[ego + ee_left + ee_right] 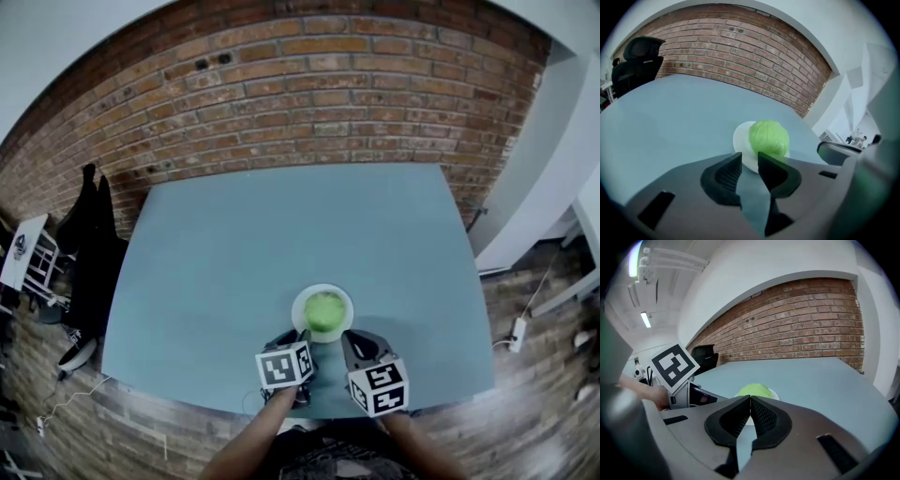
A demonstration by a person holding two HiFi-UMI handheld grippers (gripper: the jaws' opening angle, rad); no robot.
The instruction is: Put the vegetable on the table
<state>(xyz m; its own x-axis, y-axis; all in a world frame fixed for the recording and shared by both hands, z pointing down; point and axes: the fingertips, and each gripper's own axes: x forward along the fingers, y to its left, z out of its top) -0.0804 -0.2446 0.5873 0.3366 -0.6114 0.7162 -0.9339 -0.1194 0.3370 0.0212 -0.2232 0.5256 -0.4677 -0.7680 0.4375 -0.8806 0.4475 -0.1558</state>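
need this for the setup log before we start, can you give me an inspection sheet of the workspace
surface: blue-grey table, matte, no spills seen
job's things: green leafy vegetable sits on a white plate near the table's front edge
clutter: nothing seen
grippers: left gripper open, nothing between its jaws; right gripper shut and empty; both just short of the plate
cables: white cable on the floor at left; power strip with its lead on the floor at right
surroundings: brick wall behind the table, black chair at its left side
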